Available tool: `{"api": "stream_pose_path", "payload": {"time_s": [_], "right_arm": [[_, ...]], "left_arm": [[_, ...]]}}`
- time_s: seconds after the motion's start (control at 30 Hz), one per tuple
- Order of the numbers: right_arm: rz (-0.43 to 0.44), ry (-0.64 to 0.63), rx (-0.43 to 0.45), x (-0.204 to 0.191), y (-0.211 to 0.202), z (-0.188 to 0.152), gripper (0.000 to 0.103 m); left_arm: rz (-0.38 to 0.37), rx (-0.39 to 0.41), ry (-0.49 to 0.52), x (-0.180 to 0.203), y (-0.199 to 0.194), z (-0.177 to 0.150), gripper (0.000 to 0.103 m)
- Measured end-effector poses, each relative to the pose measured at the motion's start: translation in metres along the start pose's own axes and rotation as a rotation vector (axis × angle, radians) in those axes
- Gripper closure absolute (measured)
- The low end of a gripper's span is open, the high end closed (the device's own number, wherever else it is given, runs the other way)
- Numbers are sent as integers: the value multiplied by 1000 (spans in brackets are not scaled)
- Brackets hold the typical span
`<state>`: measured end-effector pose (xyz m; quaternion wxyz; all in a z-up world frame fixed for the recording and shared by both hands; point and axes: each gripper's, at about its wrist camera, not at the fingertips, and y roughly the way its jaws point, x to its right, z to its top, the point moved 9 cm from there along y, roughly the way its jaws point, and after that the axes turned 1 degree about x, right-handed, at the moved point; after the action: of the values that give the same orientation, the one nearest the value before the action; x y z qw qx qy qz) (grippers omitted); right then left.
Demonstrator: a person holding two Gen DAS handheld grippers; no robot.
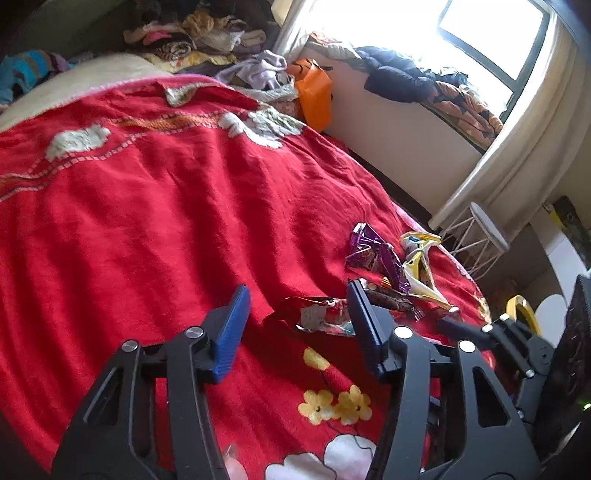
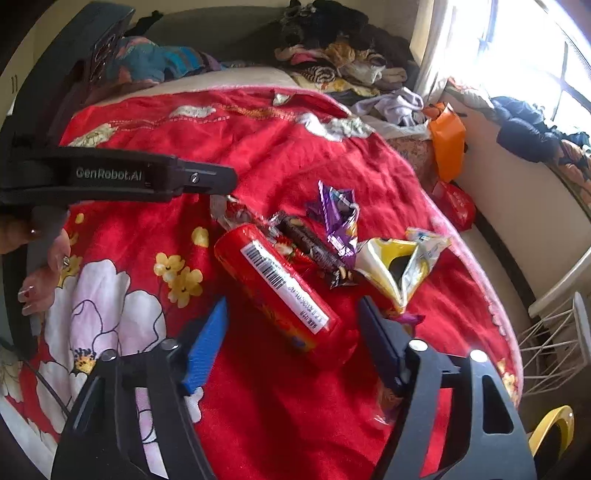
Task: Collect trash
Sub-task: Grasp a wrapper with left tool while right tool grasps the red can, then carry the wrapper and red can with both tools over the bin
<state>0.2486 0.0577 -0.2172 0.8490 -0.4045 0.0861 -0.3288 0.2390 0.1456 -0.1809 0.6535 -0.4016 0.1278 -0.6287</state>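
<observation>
Several snack wrappers lie together on a red floral bedspread [image 1: 147, 221]. In the right wrist view a long red packet [image 2: 275, 288] with a barcode label lies between my open right gripper's [image 2: 291, 332] fingers. Beyond it lie a dark brown wrapper [image 2: 314, 249], a purple wrapper [image 2: 338, 221] and a yellow-white bag [image 2: 400, 264]. In the left wrist view my left gripper [image 1: 295, 314] is open, just short of a crumpled red wrapper [image 1: 317, 314]. The purple wrapper [image 1: 376, 251] and the yellow bag [image 1: 421, 266] lie further right. The left gripper also shows in the right wrist view [image 2: 207, 179].
Piled clothes [image 1: 207, 33] lie at the bed's head. An orange bag [image 1: 314, 92] sits by the window ledge. A white wire stool [image 1: 480, 236] and a yellow bin rim [image 2: 554, 428] stand beside the bed at the right.
</observation>
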Motion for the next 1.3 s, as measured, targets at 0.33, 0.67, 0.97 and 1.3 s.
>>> {"api": "stream_pose_path", "payload": {"time_s": [0.33, 0.67, 0.97, 1.3], "right_arm": [[1, 29, 23, -1, -13, -10, 60], [53, 198, 81, 3, -50, -22, 69], [126, 322, 158, 3, -85, -27, 73], [139, 366, 184, 4, -107, -34, 73]], "left_arm": [[-23, -33, -26, -2, 10, -7, 77], [-21, -6, -46, 4, -11, -17, 84], [6, 29, 1, 14, -38, -25, 97], [-26, 92, 96, 53, -65, -16, 98]]}}
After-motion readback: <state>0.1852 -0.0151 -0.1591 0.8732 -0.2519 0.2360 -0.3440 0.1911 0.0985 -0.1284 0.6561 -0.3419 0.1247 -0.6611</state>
